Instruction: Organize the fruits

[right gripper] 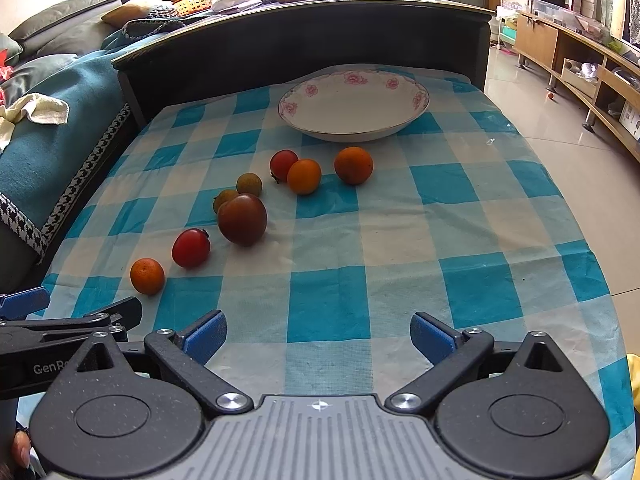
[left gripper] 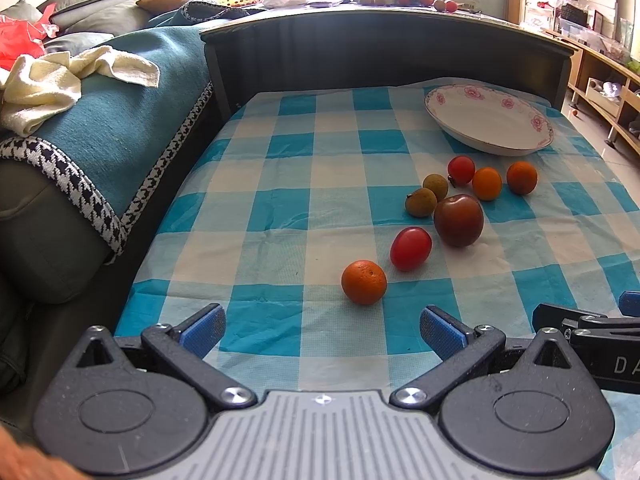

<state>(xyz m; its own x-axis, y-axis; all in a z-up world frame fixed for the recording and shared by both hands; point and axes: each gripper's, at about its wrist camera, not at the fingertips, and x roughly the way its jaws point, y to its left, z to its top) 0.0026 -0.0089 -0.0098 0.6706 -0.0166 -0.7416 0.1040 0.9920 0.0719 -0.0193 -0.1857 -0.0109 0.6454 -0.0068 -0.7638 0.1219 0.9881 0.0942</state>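
Nothing had been picked up yet — this looked like the very start of the job. The left gripper point(left gripper: 322, 334) was wide open and held nothing. The right gripper point(right gripper: 318, 336) was wide open too, and it was empty as well. Both hung low over the near end of the checked cloth point(left gripper: 280, 184), side by side.

The fruits lay loose on the cloth in a wobbly line. Closest to the left gripper was a small orange point(left gripper: 364, 282). Just past it sat a red tomato point(left gripper: 411, 249), then a big dark plum point(left gripper: 458, 220) touching one of two little brown longans point(left gripper: 421, 205). Farther back were another red tomato point(left gripper: 461, 169) and two more oranges point(left gripper: 487, 183).

The white plate point(left gripper: 520, 148) with pink flowers sat at the far end, with no fruit in it.

My guess was that the fruits should go on the plate. The next move would need the left gripper to slide forward around the small orange and squeeze gently — round fruit rolls away easily.
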